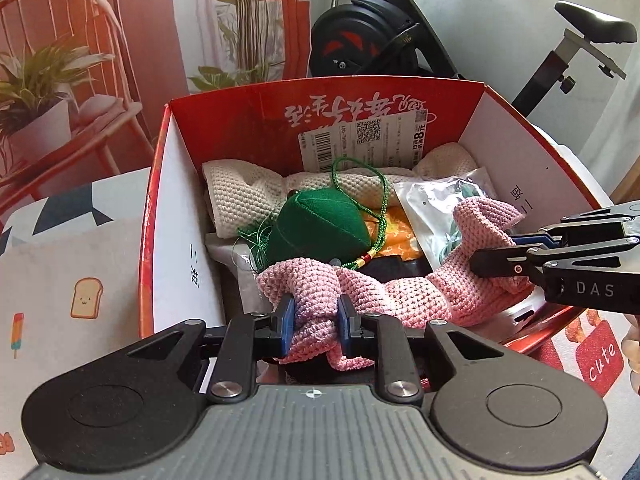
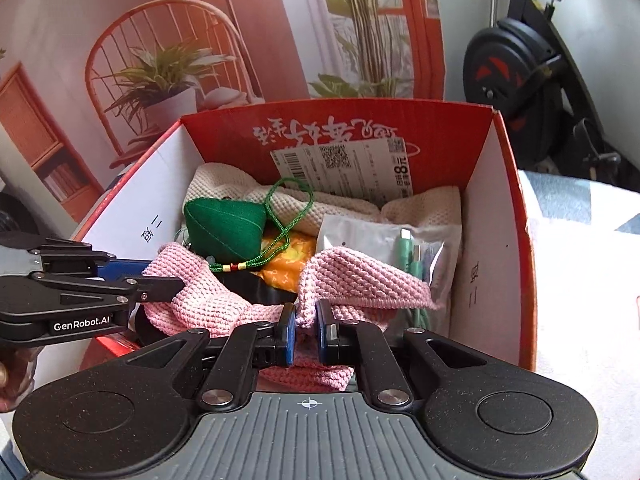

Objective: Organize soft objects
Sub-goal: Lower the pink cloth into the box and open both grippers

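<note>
A pink knitted cloth point(image 1: 404, 288) hangs stretched across the near part of a red cardboard box point(image 1: 248, 120). My left gripper point(image 1: 316, 316) is shut on its left end. My right gripper point(image 2: 306, 330) is shut on its right end point(image 2: 360, 280); it also shows in the left wrist view point(image 1: 496, 256). The left gripper shows in the right wrist view point(image 2: 160, 280) at the cloth's other end. Under the cloth in the box lie a green stuffed pouch with a cord point(image 1: 320, 228), a cream knitted cloth point(image 1: 248, 196) and an orange item point(image 2: 286, 264).
A clear bag holding green cables point(image 2: 404, 252) lies at the box's right side. A shipping label point(image 1: 364, 140) is on the box's back wall. A patterned table cover point(image 1: 60, 280) surrounds the box. An exercise bike point(image 1: 384, 32) stands behind.
</note>
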`<state>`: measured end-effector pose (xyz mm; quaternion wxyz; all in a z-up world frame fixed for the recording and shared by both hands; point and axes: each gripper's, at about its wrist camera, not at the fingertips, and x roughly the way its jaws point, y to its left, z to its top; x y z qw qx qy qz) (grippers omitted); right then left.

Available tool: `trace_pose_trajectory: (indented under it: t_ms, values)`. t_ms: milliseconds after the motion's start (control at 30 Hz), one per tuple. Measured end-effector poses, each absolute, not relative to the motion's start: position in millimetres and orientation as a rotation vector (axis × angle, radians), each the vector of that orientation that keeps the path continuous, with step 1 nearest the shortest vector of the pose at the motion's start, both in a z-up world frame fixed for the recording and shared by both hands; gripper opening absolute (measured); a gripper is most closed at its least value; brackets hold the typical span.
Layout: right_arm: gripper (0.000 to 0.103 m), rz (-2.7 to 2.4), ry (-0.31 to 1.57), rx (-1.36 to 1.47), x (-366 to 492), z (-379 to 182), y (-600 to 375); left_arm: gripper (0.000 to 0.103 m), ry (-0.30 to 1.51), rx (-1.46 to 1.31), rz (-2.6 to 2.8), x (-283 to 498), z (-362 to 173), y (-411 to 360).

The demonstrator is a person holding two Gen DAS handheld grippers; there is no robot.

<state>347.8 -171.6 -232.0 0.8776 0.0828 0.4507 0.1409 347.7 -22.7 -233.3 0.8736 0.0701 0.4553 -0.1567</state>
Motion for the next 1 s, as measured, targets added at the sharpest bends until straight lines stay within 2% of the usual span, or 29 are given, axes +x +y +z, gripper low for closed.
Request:
trace_pose_trajectory:
  t_ms: [333,467,533,567,633,700,733,833,900,1000]
  values:
    - [0.01,0.263,0.968,0.205,347.3,-238.5,-169.1,0.026,0.94,0.127,-0.325,347.7,-236.7,-20.6]
    - [0.01,0.243,0.947,0.191,343.2,-233.9,-167.4,0.038,0.91,0.141,-0.315,337.9,-225.2,-19.2]
    - [0.012,0.233,0.93,0.176,338.8,-231.6,-166.9,0.047,0.881,0.134,-0.312,330.3,-216.0,-17.5]
    - [0.014,0.237,0.922,0.167,336.0,-230.0,-165.7,0.054,0.862,0.126,-0.311,326.1,-211.0,-16.1]
    - [0.024,0.23,0.899,0.152,329.5,-224.5,-163.5,0.058,0.832,0.108,-0.316,318.8,-200.9,-13.1]
    - [0.049,0.214,0.868,0.137,323.2,-216.7,-162.7,0.064,0.81,0.098,-0.313,312.1,-192.0,-11.5]
    - [0.055,0.199,0.851,0.123,320.1,-212.4,-162.4,0.067,0.798,0.097,-0.31,308.5,-187.9,-11.0]
    - [0.06,0.179,0.815,0.089,311.4,-200.2,-164.4,0.068,0.766,0.095,-0.311,296.4,-177.6,-10.6]
    - [0.073,0.161,0.795,0.076,304.5,-192.4,-167.1,0.074,0.751,0.087,-0.31,285.9,-172.1,-9.2]
    - [0.081,0.15,0.758,0.063,291.5,-181.6,-172.7,0.078,0.725,0.072,-0.312,269.9,-166.9,-6.0]
